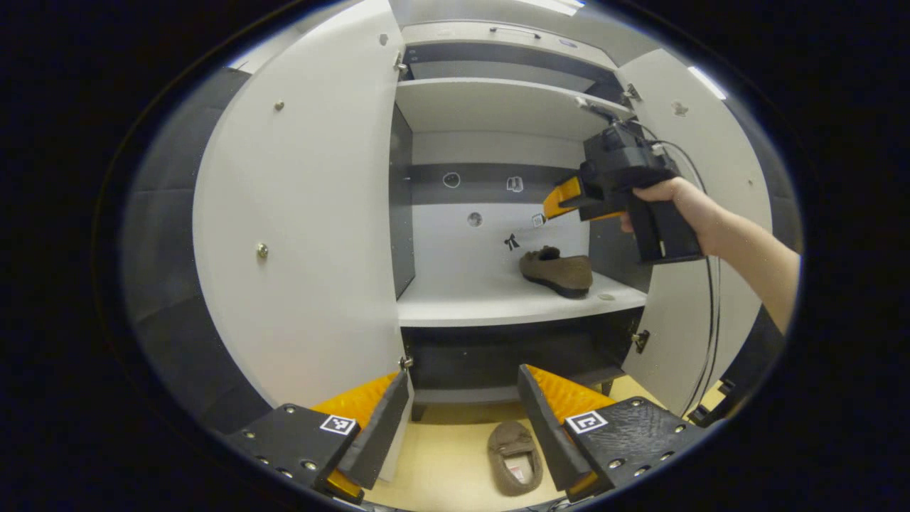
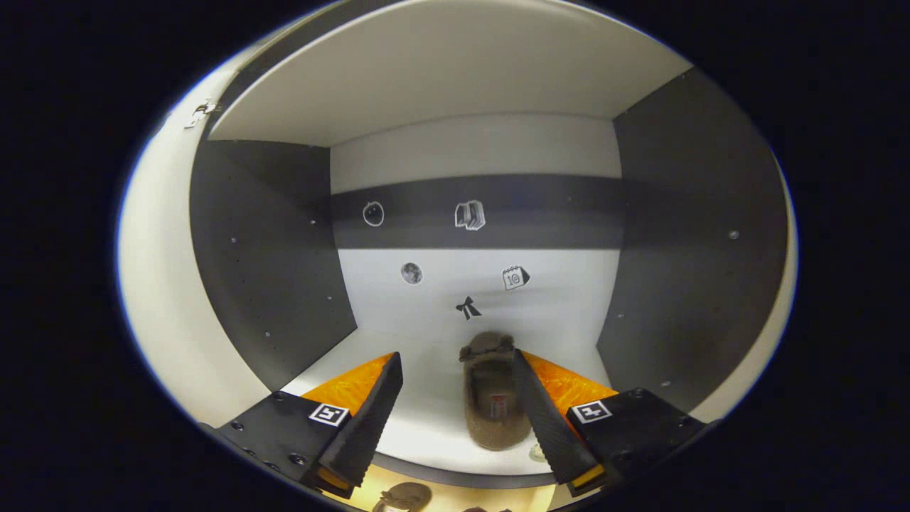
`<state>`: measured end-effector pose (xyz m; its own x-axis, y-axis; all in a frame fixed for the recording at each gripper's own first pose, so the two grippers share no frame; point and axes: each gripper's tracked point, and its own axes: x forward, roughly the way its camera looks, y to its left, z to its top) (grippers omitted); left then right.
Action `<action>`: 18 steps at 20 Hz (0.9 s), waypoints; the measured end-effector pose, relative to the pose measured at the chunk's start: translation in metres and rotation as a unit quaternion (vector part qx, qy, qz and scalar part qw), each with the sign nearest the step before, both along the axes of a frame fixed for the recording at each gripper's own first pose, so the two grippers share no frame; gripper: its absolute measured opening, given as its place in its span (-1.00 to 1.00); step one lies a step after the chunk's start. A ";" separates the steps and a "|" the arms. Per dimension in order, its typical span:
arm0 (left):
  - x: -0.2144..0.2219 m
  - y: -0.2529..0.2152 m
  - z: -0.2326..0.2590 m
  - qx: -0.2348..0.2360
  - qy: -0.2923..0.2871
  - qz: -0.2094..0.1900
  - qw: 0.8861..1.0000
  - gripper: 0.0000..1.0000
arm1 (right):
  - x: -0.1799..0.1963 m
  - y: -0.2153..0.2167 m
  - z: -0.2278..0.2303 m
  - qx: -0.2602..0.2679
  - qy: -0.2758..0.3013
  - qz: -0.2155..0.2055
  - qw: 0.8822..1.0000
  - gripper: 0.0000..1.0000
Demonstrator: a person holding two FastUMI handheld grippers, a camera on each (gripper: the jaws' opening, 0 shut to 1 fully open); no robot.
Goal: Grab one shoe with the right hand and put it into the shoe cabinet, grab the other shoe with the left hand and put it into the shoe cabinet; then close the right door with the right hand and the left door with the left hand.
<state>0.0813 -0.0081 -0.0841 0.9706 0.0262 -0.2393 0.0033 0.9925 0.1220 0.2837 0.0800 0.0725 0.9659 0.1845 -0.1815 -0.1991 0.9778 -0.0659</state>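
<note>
Shoe cabinet [image 1: 498, 299] observed in the left gripper view with both doors swung wide: left door [image 1: 313, 235] beside the left gripper [image 1: 462, 419], right door [image 1: 711, 213] behind a person's hand [image 1: 682, 206]. One brown shoe [image 1: 557, 272] lies on the middle shelf [image 1: 462, 306], toward its right side. Second brown shoe [image 1: 515, 448] lies on the tan floor [image 1: 434, 462] in front of the cabinet, between the left gripper's widely parted fingers, which hold nothing. Right gripper [image 1: 551, 206] hovers above the shelved shoe, apart from it.

Right gripper view: right gripper [image 2: 458, 412] has its fingers spread wide, gripping nothing. Shelved shoe [image 2: 492, 391] lies between them, nearer the right finger; whether they touch cannot be told. Small stickers [image 2: 469, 215] mark the back panel [image 2: 554, 284]. Dark side walls [image 2: 270, 249] flank the compartment. Floor shoe [image 2: 402, 496] is partly visible below the shelf edge [image 2: 455, 475].
</note>
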 end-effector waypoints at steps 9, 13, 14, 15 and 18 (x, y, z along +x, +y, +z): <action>0.004 0.001 -0.056 -0.009 0.057 -0.027 0.998 0.96 | -0.090 -0.031 0.022 0.005 -0.097 -0.027 0.995 0.86; 0.009 -0.003 -0.096 -0.010 0.100 -0.050 0.994 0.81 | -0.128 -0.038 0.013 0.004 -0.114 -0.031 0.993 0.90; 0.009 -0.005 -0.105 -0.008 0.112 -0.056 0.992 0.81 | -0.136 -0.039 0.008 0.001 -0.118 -0.035 0.992 0.95; 0.007 -0.006 -0.117 -0.003 0.127 -0.061 0.990 0.81 | -0.144 -0.041 0.003 -0.002 -0.119 -0.040 0.992 0.94; 0.007 -0.010 -0.150 0.005 0.163 -0.079 0.983 0.81 | -0.169 -0.038 -0.019 0.004 -0.104 -0.039 0.994 0.86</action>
